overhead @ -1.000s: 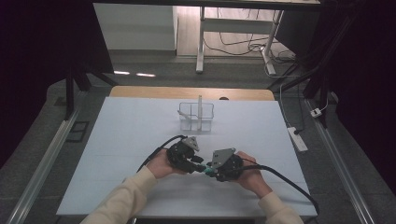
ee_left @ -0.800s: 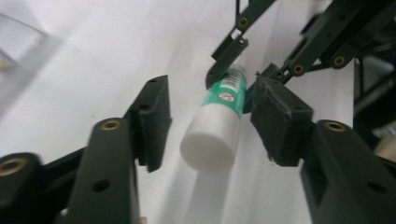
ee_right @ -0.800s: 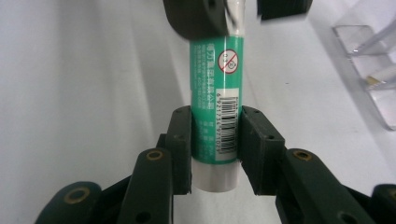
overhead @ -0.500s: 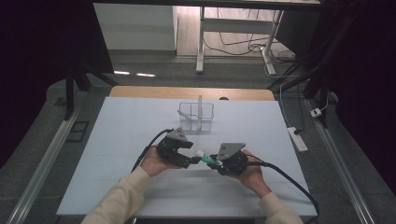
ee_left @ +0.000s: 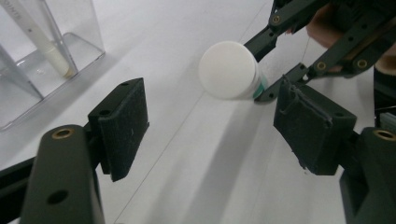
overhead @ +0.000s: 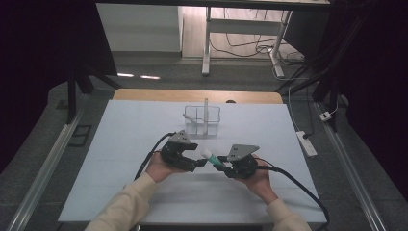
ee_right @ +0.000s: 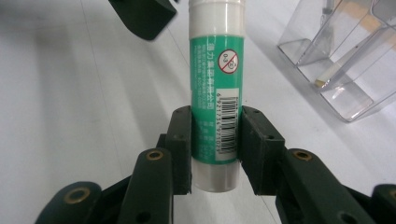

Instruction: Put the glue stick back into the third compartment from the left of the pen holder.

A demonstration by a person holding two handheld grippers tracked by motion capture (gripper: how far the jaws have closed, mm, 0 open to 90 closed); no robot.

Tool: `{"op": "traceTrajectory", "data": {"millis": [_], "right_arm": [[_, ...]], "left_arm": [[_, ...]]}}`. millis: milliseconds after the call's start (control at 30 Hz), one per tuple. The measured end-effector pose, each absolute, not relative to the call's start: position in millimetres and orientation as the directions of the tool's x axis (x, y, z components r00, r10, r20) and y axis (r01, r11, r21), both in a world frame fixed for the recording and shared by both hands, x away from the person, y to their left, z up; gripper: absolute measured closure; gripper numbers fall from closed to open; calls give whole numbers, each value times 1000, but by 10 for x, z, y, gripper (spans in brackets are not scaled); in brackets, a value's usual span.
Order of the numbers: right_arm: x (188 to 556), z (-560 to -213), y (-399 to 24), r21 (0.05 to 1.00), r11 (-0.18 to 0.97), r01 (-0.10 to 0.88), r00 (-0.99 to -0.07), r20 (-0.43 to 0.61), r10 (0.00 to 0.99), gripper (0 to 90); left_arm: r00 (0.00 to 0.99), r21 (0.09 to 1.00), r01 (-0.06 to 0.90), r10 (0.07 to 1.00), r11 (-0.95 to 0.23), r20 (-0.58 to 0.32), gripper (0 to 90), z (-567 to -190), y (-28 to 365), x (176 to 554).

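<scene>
- The glue stick (ee_right: 215, 88) is a short rigid plastic tube, white at both ends with a green printed label round the middle; I judge it light, stiff and not fragile, though its smooth round wall could roll or slide between flat pads
- The right claw (ee_right: 215, 142) is clamped on the glue stick low on its green label, one pad on each side, holding it above the bench (overhead: 144, 130) between the two hands, near the front edge
- In the high view the white cap end points left toward the left claw (overhead: 196, 162)
- The left claw has just been opening: its jaws now stand wide apart with nothing between the pads, the round white cap (ee_left: 228, 70) just beyond them
- Best place to take hold, by my reading, is the straight labelled barrel, squarely across its width; the cap is a second hold for the free claw, but a pull there might slip it off
- A clear plastic organiser (overhead: 202, 120) stands farther back at the middle of the bench, with a thin white pen (ee_left: 39, 39) leaning in one compartment
- The bench top is pale, matt, smooth and flat, so a dropped tube would probably roll
- Around it the room is dim, with dark floor, a power strip (overhead: 306, 143) on the right, and desk legs and cables at the far side
</scene>
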State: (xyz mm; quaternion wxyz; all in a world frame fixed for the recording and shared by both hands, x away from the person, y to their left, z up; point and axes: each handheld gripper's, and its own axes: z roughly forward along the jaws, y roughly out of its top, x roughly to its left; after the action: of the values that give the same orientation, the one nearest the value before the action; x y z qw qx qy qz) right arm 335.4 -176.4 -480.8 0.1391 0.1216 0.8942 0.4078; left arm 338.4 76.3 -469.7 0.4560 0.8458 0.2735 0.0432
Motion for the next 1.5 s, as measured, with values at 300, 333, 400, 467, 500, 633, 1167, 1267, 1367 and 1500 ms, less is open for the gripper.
{"op": "traceTrajectory", "data": {"millis": [300, 333, 400, 467, 500, 633, 1167, 1267, 1367, 1500], "right_arm": [[3333, -4848, -1721, 774, 624, 108, -936, -133, 326, 655], [3328, -4853, -1716, 775, 623, 106, -935, -135, 327, 654], [3326, -4862, -1705, 776, 622, 108, -936, -131, 326, 655], [3328, -4870, -1701, 770, 629, 109, -936, -132, 325, 655], [3329, -4876, -1698, 767, 632, 110, -938, -130, 321, 654], [3325, -4903, -1687, 759, 645, 95, -940, -145, 309, 653], [3320, -4877, -1703, 790, 601, 119, -942, -102, 320, 622], [3315, -4848, -1718, 804, 579, 137, -939, -82, 335, 562], [3314, -4811, -1754, 819, 551, 157, -932, -61, 357, 501], [3310, -4787, -1885, 828, 528, 186, -919, -44, 392, 478]], "left_arm": [[852, 798, 438, 475, -414, -221, 394, -4759, 673, 3429], [853, 800, 436, 474, -413, -221, 418, -4763, 667, 3430], [856, 801, 439, 460, -408, -235, 477, -4766, 659, 3432], [859, 801, 436, 454, -409, -236, 534, -4766, 648, 3427], [860, 799, 437, 453, -413, -235, 542, -4765, 644, 3427], [864, 801, 450, 420, -394, -278, 602, -4761, 664, 3442], [865, 813, 442, 418, -379, -276, 650, -4656, 670, 3390], [865, 815, 440, 421, -376, -273, 651, -4633, 682, 3387], [860, 816, 445, 430, -369, -275, 651, -4622, 710, 3395], [853, 820, 449, 443, -356, -275, 651, -4605, 761, 3410]]}}
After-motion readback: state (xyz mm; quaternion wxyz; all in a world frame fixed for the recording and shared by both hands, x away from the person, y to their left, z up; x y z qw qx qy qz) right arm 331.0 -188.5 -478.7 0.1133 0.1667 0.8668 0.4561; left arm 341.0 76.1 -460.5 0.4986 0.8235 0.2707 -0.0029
